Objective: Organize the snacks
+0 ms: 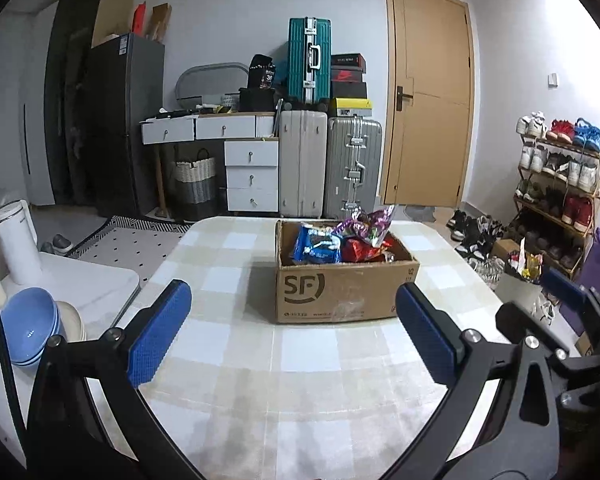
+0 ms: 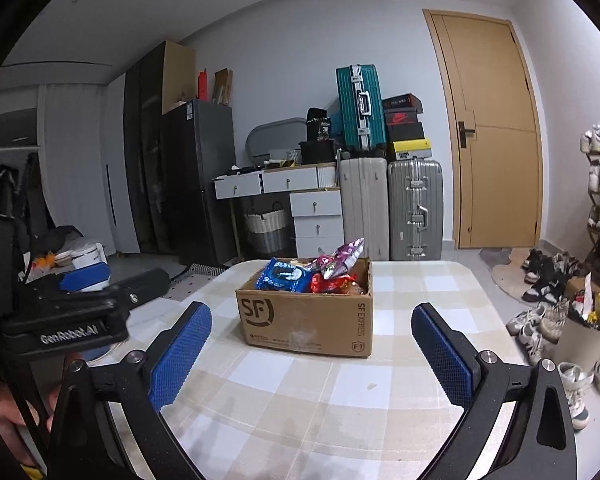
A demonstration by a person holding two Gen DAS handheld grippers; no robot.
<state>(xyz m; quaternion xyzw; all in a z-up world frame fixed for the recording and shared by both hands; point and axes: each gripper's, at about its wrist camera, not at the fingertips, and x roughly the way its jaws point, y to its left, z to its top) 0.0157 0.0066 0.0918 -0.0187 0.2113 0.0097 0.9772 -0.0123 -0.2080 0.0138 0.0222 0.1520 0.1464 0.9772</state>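
Observation:
A brown cardboard box (image 1: 340, 292) (image 2: 308, 322) marked SF stands on the checked table (image 1: 292, 380) (image 2: 340, 392). In it lie a blue cookie pack (image 1: 316, 246) (image 2: 284, 276), a red packet (image 1: 360, 250) (image 2: 332, 282) and a purple bag (image 1: 370, 226) (image 2: 342, 260) that sticks up above the rim. My left gripper (image 1: 292, 334) is open, short of the box, nothing between its blue pads. My right gripper (image 2: 312, 354) is also open and empty, the box just beyond its fingertips. The other gripper shows at the right edge of the left wrist view and the left edge of the right wrist view.
Left of the table stands a white side table (image 1: 100, 280) with blue bowls (image 1: 30, 324) and a white kettle (image 1: 16, 240). Suitcases (image 1: 328, 168), a drawer unit (image 1: 252, 176) and a door (image 1: 432, 96) line the far wall. Shoes and a shoe rack (image 1: 556, 196) fill the right.

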